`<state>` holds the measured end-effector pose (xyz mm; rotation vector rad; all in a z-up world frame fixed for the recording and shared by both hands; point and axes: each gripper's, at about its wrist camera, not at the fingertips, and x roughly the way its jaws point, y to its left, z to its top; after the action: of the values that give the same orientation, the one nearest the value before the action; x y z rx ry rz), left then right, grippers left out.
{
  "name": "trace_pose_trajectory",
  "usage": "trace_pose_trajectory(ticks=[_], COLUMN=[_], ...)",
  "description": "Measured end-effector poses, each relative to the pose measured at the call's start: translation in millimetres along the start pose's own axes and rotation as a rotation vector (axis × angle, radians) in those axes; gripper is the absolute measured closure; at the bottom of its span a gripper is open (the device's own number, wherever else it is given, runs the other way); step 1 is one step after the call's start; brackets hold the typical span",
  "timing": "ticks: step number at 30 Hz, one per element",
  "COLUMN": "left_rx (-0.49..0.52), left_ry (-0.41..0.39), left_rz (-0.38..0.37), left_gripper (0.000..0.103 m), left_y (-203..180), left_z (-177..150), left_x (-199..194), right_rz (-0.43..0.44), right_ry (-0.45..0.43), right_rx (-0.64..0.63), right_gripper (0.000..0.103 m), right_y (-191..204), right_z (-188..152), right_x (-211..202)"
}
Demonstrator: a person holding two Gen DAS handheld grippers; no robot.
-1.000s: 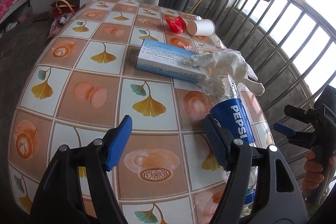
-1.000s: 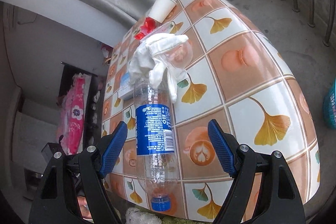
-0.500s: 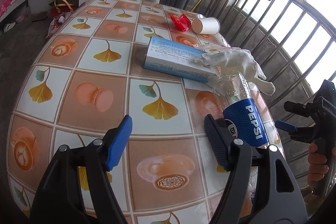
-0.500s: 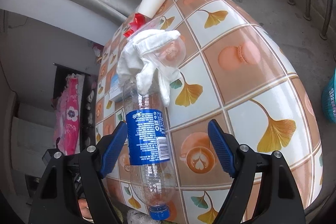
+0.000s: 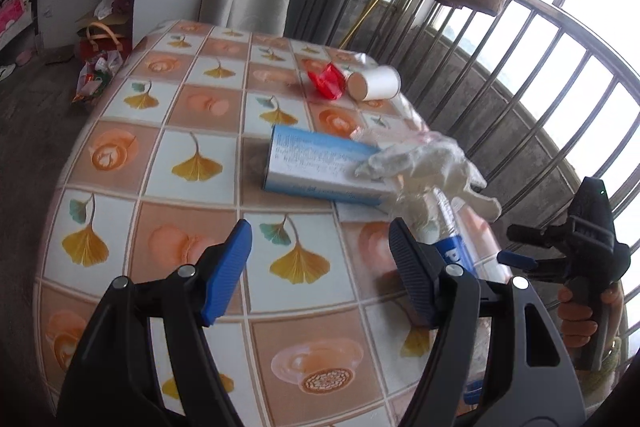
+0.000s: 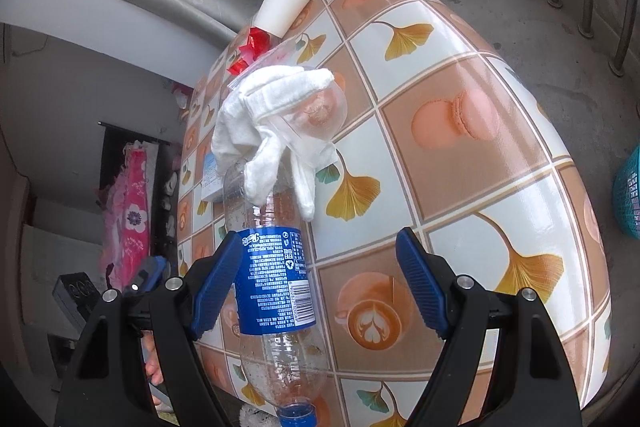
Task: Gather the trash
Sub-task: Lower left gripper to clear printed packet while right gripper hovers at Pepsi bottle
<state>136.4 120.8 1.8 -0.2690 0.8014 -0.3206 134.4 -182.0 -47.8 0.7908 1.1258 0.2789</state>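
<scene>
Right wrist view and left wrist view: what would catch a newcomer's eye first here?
The clear plastic bottle with a blue label lies at the near edge of the table, between the open jaws of the right gripper, with a white glove draped over its far end. Further back sit a pale blue box, a red wrapper and a tipped paper cup. The tablecloth's ginkgo-leaf checks are loud too.

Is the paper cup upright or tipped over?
Tipped over. The paper cup lies on its side on the table, its closed base toward the red wrapper beside it.
</scene>
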Motion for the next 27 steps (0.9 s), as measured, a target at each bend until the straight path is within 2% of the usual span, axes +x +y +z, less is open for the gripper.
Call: trace_pose_trajectory(ticks=[3,7,10,13,16,19,22,27], left_rx=[0.048,0.12,0.186,0.256,0.322,0.383,0.41,0.529], left_ry=[-0.037,-0.037,-0.016,0.021,0.031,0.032,0.077,0.184], left_rz=[-0.06,-0.109,-0.131,-0.144,-0.108,-0.035,-0.022,0.04], left_gripper=[0.036,0.036,0.038,0.044,0.05,0.057,0.062,0.063], left_y=[-15.0,-37.9,-58.3,-80.3,-96.8,-106.4,-106.9,-108.8], left_z=[22.3,43.4,56.5,65.1,71.2,77.6,82.9,78.4], left_x=[-1.5,14.9,34.9,59.9,80.6,98.4,115.9,148.2], right_rz=[0.0,0.016,0.04,0.054,0.068,0.086,0.102,0.119], right_ry=[-0.027,-0.061,-0.079,-0.088,-0.092,-0.096,-0.1,-0.095], right_rx=[-0.008,0.012,0.032,0.046,0.055,0.067,0.084,0.107], right_gripper=[0.026,0.026,0.026,0.026,0.026,0.026,0.026,0.026], right_y=[0.1,-8.4,-16.4,-24.5,-30.9,-37.4,-45.6,-56.1], right_z=[-1.9,-0.8,2.5,8.0,13.3,16.6,20.1,23.9], right_x=[-7.4,-13.7,-16.1,-16.8,-17.4,-17.8,-17.5,-13.6])
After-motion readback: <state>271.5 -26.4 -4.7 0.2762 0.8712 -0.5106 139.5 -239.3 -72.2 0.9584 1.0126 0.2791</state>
